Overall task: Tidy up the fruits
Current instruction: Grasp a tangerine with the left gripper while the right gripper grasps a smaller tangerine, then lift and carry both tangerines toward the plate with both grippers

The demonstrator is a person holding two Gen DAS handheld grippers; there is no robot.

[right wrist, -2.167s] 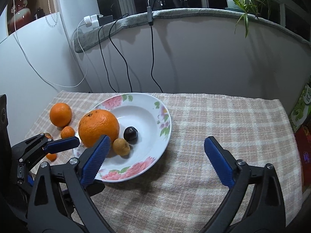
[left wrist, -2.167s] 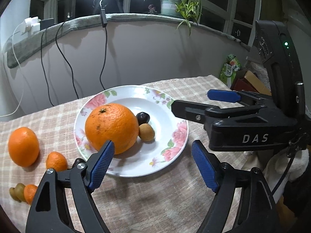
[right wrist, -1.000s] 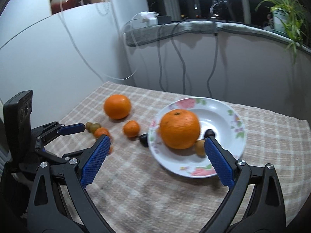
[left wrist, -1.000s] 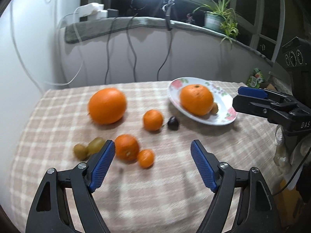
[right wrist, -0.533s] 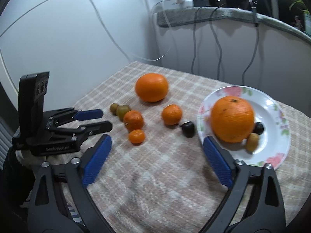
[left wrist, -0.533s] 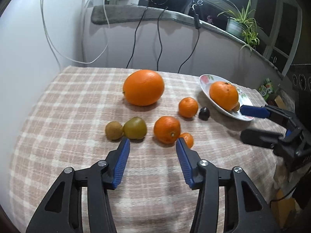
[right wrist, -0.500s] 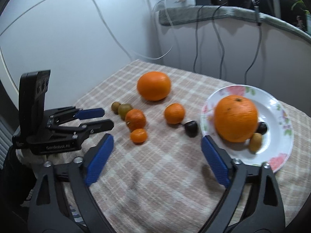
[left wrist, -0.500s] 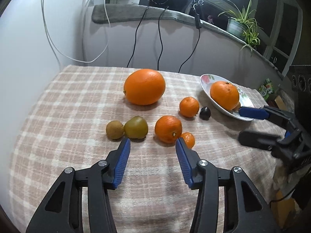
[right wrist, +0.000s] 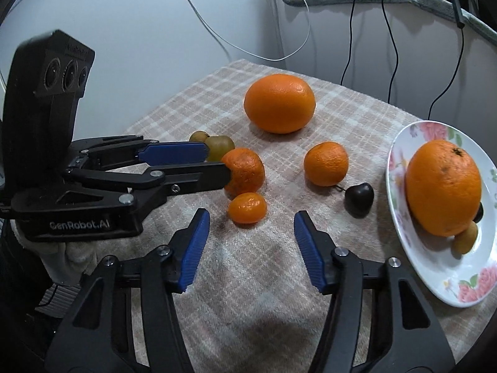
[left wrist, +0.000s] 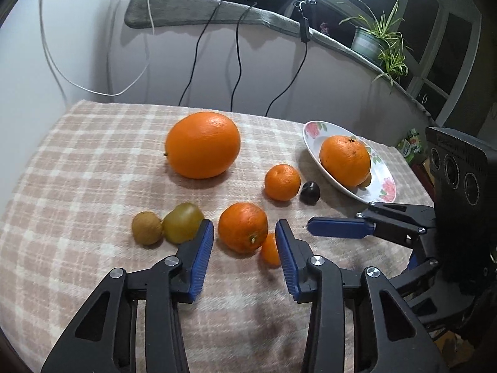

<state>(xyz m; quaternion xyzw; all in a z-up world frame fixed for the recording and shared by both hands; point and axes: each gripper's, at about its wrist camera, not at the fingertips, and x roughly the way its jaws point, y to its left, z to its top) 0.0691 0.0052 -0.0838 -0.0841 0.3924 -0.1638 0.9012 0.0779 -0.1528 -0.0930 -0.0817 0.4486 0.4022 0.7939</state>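
Left tool: jaws closing around the mid-size mandarin; pads not yet pressing, small gaps either side.
Right tool: jaws closing, nothing between them; the tiny kumquat lies just beyond, at 12 o'clock.
Loose fruit on the tabletop: big orange at 11 o'clock of the mandarin, small mandarin and dark cherry at 2 o'clock, two greenish-brown fruits at 9 o'clock.
Floral plate: holds one orange and two small fruits tucked beside it.
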